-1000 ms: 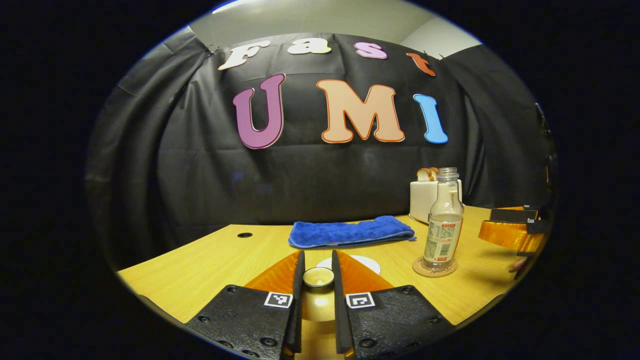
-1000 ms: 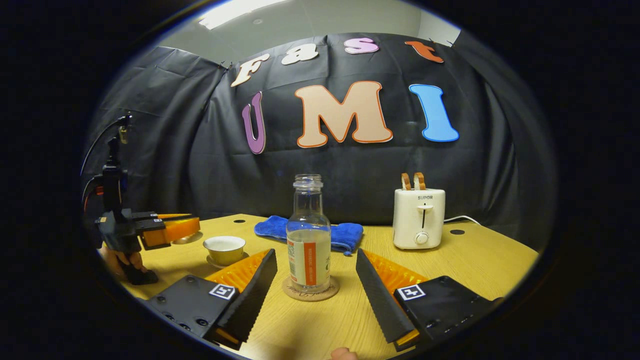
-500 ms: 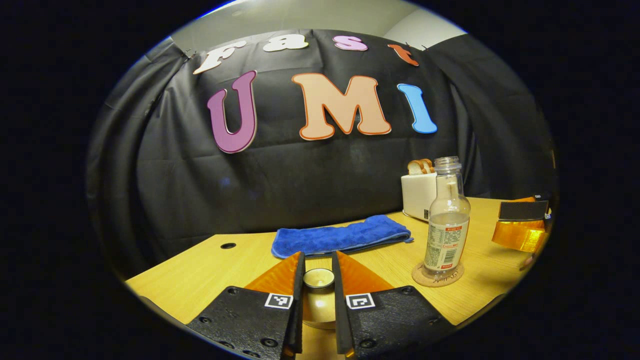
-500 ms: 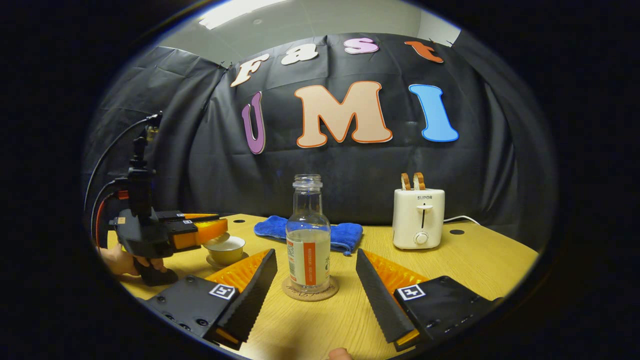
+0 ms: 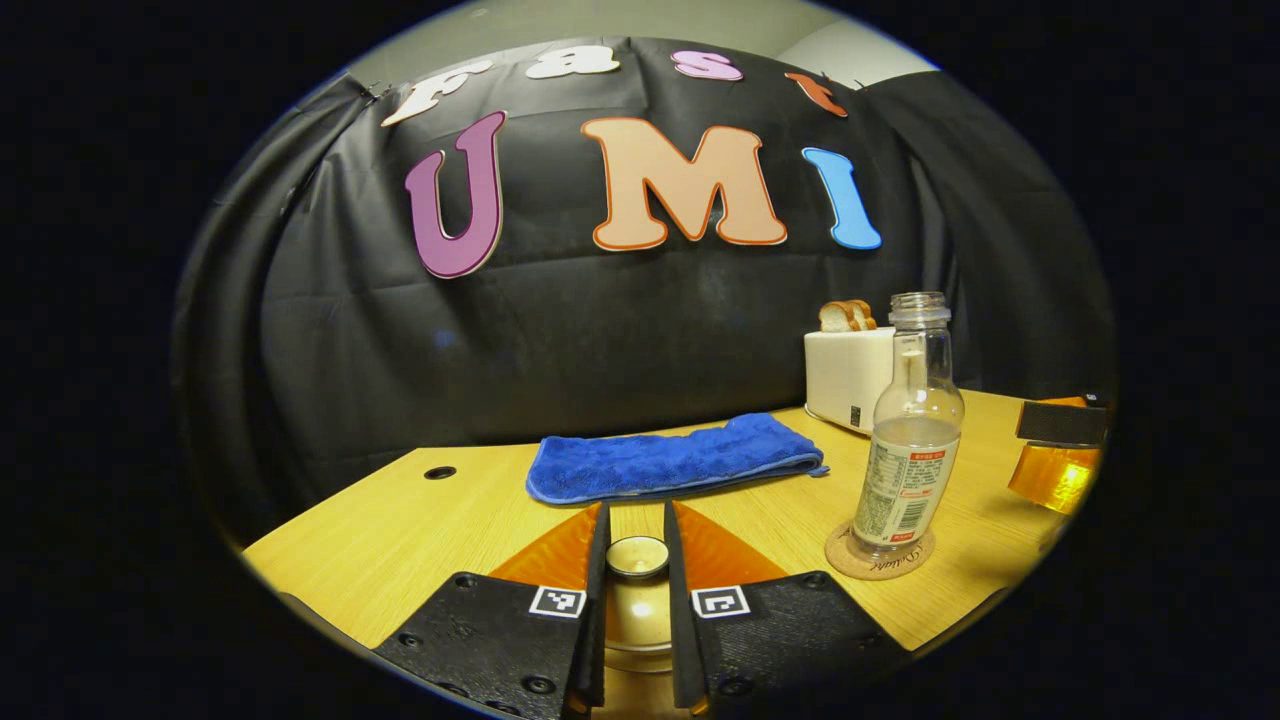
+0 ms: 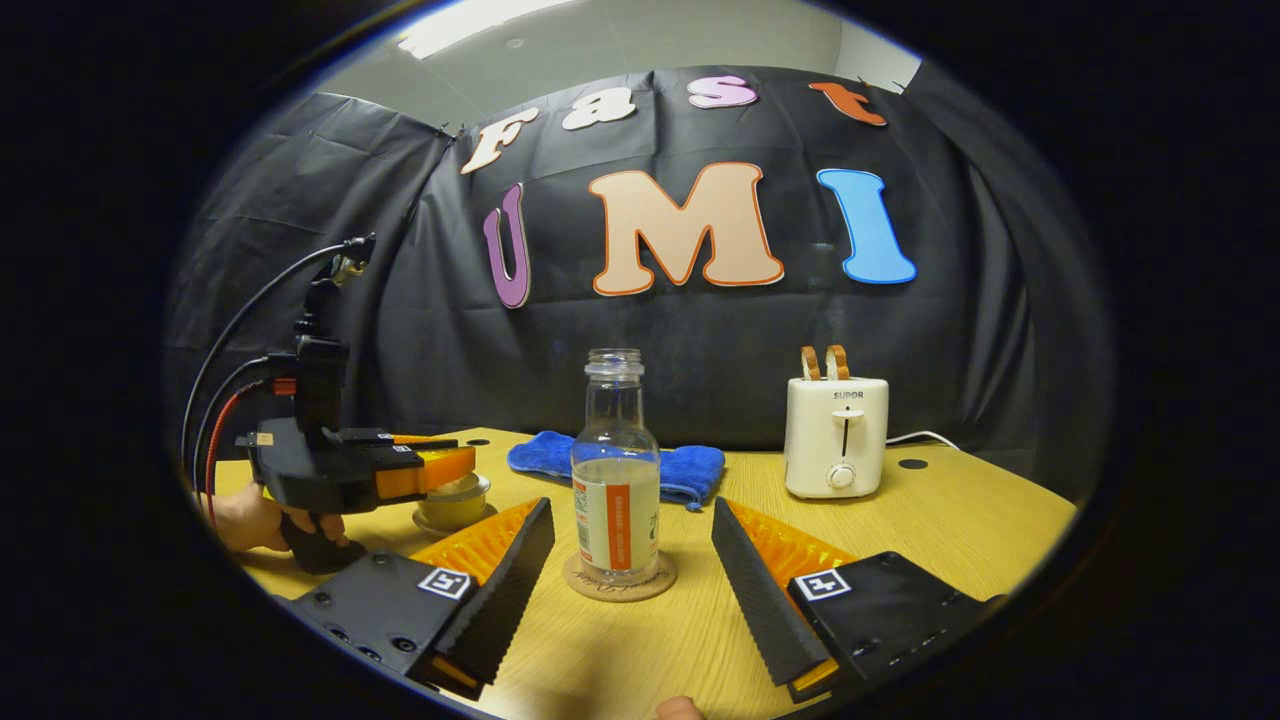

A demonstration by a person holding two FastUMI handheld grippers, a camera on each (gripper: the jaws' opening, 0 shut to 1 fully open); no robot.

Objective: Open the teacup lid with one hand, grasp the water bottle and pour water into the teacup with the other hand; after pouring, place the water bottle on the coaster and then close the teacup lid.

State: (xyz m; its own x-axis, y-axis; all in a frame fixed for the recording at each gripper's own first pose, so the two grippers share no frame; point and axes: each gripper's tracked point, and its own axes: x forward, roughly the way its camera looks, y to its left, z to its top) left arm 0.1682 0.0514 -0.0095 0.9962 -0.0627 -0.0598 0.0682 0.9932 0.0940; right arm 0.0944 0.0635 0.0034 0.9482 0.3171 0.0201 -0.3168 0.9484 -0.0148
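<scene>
My left gripper (image 5: 636,515) is shut on the knob of the cream teacup lid (image 5: 637,556), both fingers pressing on it. From the right gripper view, that left gripper (image 6: 440,465) holds the lid directly over the teacup (image 6: 452,503) on its saucer (image 6: 428,523); whether the lid touches the rim I cannot tell. The clear water bottle (image 6: 615,480), uncapped and partly full, stands on the round coaster (image 6: 620,580). My right gripper (image 6: 632,507) is open, its fingers on either side of the bottle without touching it. The bottle (image 5: 905,450) and coaster (image 5: 880,553) also stand right of the lid.
A folded blue cloth (image 5: 675,458) lies at the back of the wooden table (image 5: 400,530). A white toaster (image 6: 836,436) with bread stands at the back right. A hand (image 6: 245,520) holds the left gripper's handle, cables rising from it.
The left gripper has carried the lid to the right until it is over the teacup. The right gripper and the bottle have stayed still.
</scene>
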